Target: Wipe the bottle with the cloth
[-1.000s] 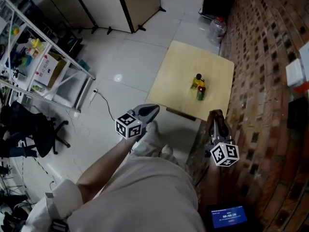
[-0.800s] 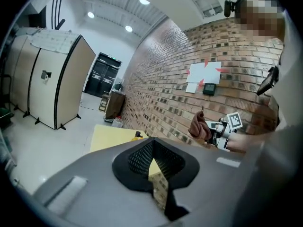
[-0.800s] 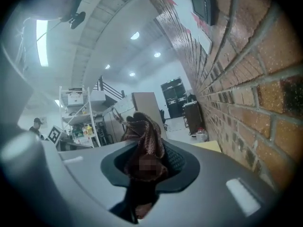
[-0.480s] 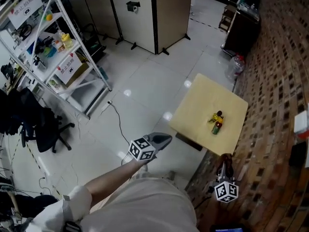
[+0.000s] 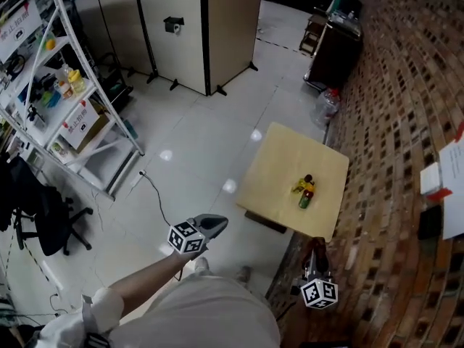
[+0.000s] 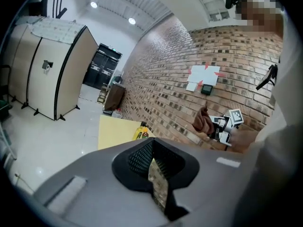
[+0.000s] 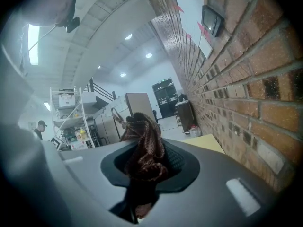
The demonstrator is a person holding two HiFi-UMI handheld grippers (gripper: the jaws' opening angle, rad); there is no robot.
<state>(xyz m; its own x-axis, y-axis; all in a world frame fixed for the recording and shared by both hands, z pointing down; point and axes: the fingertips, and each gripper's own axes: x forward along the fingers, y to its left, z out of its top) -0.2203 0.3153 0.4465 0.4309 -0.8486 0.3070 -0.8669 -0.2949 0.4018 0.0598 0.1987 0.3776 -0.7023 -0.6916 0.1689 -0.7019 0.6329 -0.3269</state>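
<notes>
The small bottle (image 5: 305, 194), yellow, red and green with a dark cap, sits on the pale yellow square wooden table (image 5: 279, 169), towards the side of the table nearest the red brick wall (image 5: 406, 122). It is too small to tell whether it stands upright or leans.

The dark brown knitted cloth (image 7: 142, 150) is bunched between the jaws of the right gripper (image 5: 313, 251), which are clamped on it. This gripper hangs well short of the table's near edge. The left gripper (image 5: 216, 223) is also well short of the table, out over the white floor. Its jaws are closed together with nothing in them.

The main risk, as I judge it, is that the bottle looks light and nothing steadies it. A one-sided rub with the cloth could tip it or slide it off the table's wall side. The left gripper would have to open and hold it first. The loosely wadded cloth could also slip from the jaws.
</notes>
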